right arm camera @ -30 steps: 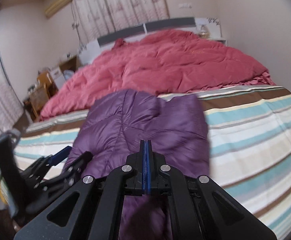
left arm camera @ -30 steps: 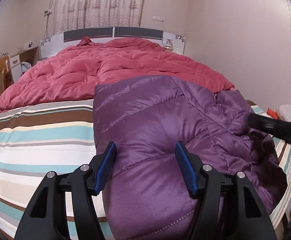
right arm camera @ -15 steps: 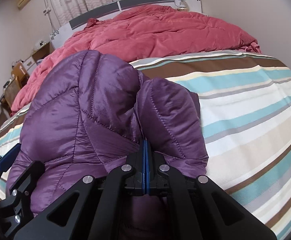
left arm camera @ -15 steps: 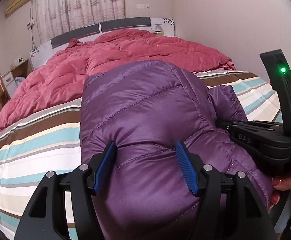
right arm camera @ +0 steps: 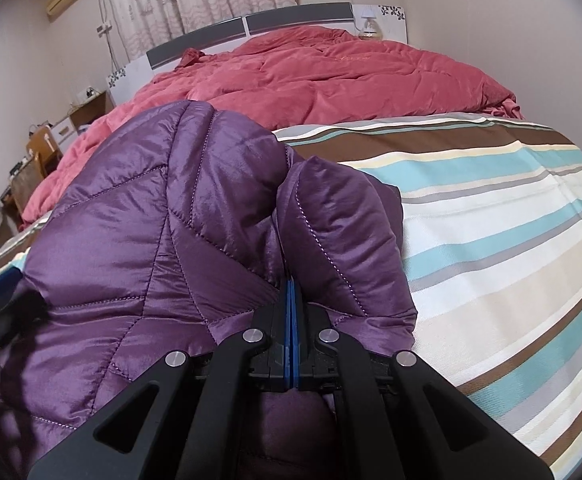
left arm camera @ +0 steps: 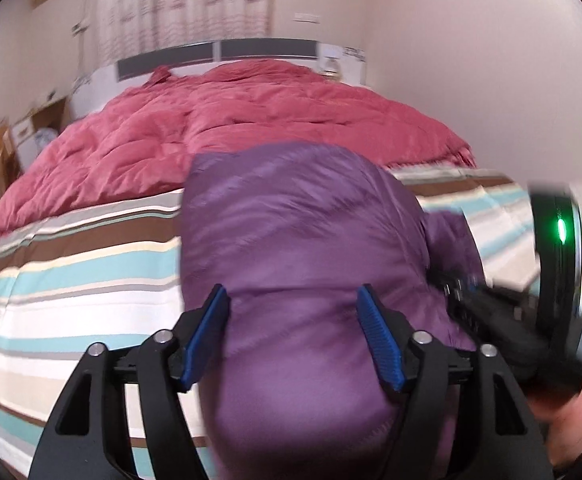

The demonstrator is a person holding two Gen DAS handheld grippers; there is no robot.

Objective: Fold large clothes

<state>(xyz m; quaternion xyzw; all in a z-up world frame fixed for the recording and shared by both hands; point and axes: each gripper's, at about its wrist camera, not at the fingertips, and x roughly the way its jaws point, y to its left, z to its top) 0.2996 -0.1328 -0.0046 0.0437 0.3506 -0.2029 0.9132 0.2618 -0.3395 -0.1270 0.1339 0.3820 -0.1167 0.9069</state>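
A purple quilted down jacket (left arm camera: 291, 248) lies bunched on the striped bed sheet (left arm camera: 75, 280), near the bed's front edge. My left gripper (left arm camera: 293, 300) is open, its blue pads on either side of the jacket's near bulge, not closed on it. My right gripper (right arm camera: 292, 284) is shut, and puffy folds of the jacket (right arm camera: 163, 224) press around its tips, so it pinches the fabric. The right gripper's black body with a green light (left arm camera: 559, 240) shows at the right of the left wrist view, which is blurred.
A red quilt (right arm camera: 331, 76) covers the far half of the bed up to the headboard (right arm camera: 251, 24). Bare striped sheet (right arm camera: 491, 208) lies right of the jacket. Wooden furniture (right arm camera: 39, 160) stands left of the bed. A wall runs along the right side.
Both grippers have moved in closer over the jacket. The jacket has bunched higher around the shut right gripper. The left gripper stays open around the same bulge.
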